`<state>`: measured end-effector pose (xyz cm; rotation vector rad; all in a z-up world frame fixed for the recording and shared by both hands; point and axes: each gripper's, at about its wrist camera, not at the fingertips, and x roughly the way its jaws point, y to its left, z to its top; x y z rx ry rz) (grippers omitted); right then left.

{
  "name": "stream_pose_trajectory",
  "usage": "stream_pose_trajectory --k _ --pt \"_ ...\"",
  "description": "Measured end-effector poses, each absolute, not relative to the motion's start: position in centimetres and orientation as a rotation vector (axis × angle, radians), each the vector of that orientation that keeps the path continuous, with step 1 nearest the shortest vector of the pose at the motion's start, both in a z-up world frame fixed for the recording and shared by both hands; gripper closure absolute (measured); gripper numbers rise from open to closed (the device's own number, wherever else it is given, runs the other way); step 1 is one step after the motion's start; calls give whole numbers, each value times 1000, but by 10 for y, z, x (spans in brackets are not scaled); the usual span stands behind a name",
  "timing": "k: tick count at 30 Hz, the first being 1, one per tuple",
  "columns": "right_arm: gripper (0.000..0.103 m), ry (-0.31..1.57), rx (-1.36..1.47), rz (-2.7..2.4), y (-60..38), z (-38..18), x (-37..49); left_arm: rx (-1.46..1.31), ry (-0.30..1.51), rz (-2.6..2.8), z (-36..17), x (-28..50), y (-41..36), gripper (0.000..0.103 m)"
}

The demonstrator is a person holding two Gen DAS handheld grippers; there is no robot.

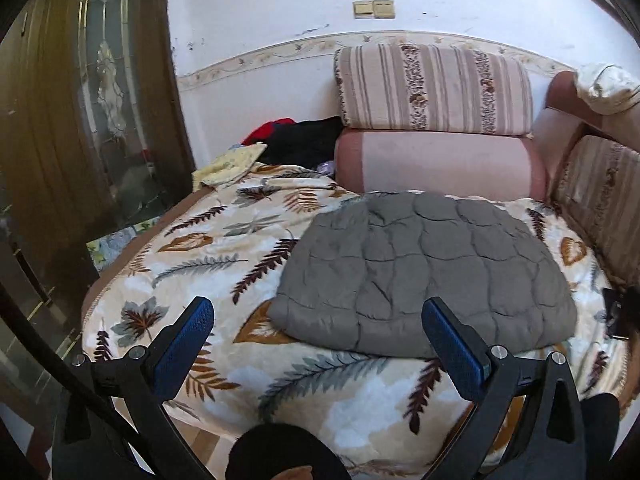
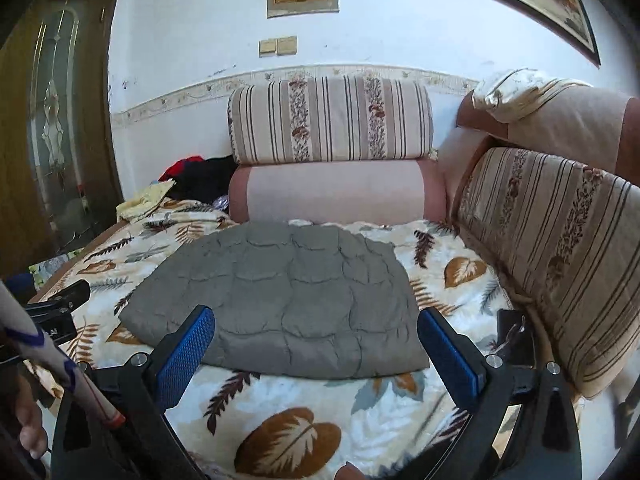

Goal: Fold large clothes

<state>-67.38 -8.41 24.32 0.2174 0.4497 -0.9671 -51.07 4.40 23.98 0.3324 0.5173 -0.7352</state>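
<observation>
A grey quilted garment (image 1: 424, 272) lies folded flat on the leaf-patterned blanket (image 1: 224, 240) of the bed; it also shows in the right wrist view (image 2: 280, 296). My left gripper (image 1: 318, 316) is open and empty, held back above the bed's near edge, its right blue pad (image 1: 452, 340) over the garment's near edge. My right gripper (image 2: 316, 326) is open and empty, its blue pads (image 2: 184, 356) just above the garment's near edge. The left gripper shows at the left edge of the right wrist view (image 2: 60, 304).
Striped and pink cushions (image 1: 432, 120) stand against the back wall, more striped cushions (image 2: 560, 248) along the right. A pile of red, black and yellow clothes (image 1: 288, 144) lies at the back left. A dark object (image 2: 512, 336) sits by the right cushions. A wooden door (image 1: 92, 100) is left.
</observation>
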Motion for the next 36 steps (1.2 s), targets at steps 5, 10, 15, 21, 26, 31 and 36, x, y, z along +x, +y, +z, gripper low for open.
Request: stream_pose_trajectory --k 5,10,15,21,26,31,36 --pt "0 455 206 -976 -91 233 -666 390 541 -789 224 -516 30 0" --pt "0 522 240 -946 -100 216 -653 451 577 -800 206 -517 18 0" --pt "0 523 221 -952 -98 212 -651 452 591 -803 200 -516 15 0" --pt "0 538 236 -954 -101 208 -652 465 602 -808 195 -516 14 0" --pt "0 541 232 -946 -98 207 -651 470 602 -805 193 -516 16 0" --pt "0 555 228 -937 -97 203 -648 474 608 -807 190 -516 17 0" --pt "0 557 228 -938 -96 202 -649 480 611 -807 188 -516 17 0"
